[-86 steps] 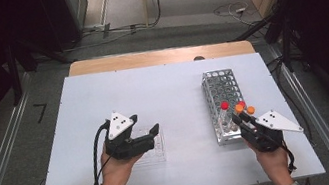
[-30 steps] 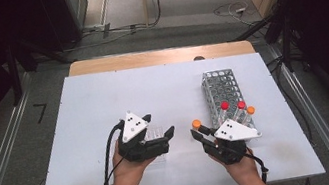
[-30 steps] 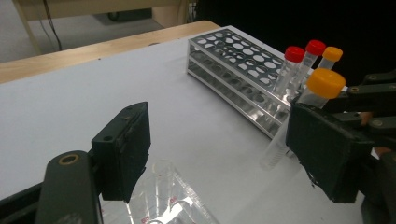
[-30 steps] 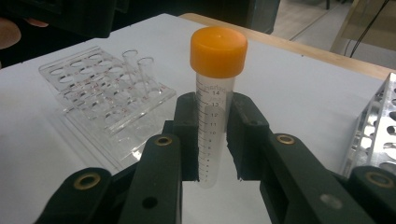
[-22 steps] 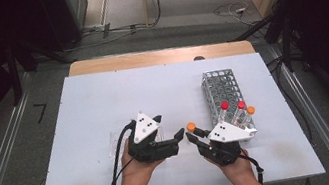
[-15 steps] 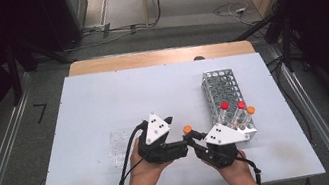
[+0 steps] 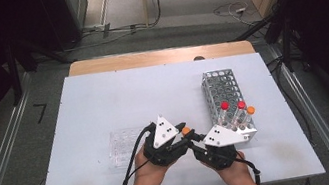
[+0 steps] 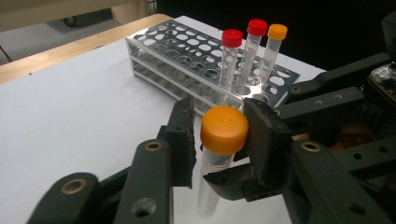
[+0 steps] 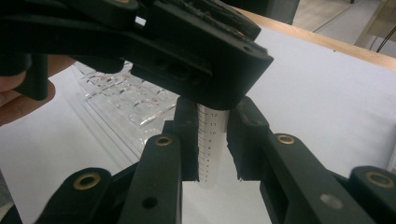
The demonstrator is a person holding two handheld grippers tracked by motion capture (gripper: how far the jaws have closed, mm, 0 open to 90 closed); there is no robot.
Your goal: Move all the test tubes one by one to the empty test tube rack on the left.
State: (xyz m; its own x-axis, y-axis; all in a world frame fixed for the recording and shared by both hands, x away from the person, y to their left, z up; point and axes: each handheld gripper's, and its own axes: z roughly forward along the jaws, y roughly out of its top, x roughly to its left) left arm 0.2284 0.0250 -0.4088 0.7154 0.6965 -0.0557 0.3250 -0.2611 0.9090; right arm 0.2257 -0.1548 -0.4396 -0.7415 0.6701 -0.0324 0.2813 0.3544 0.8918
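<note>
- High view: both grippers meet low on the table (image 7: 102, 98), just left of the rack (image 7: 220, 90), with one tube between them, its orange cap (image 7: 186, 131) showing
- Tube (image 8: 215, 163): upright in the air above the table, clear plastic with printed marks, cap on top
- Handling, as I judge it: light and stiff, smooth-walled so it may slip or tilt under a loose pinch; thin plastic could crack if squeezed hard; the cap edge gives better purchase than the bare wall
- Best hold: body for steadying, cap for turning off
- Right gripper (image 9: 211, 140): jaws clamped on the tube body, pads pressing both sides at the marks
- Left gripper (image 8: 219, 135): jaws have just been closing on the cap; the right pad touches it, the left shows a thin gap or bare contact, so a firm grip is not certain
- Rack holds three more tubes, two red-capped (image 8: 232, 38), one orange (image 8: 277, 31), at its near end
- Clear well plate (image 7: 123, 147) lies flat just left of the left gripper
</note>
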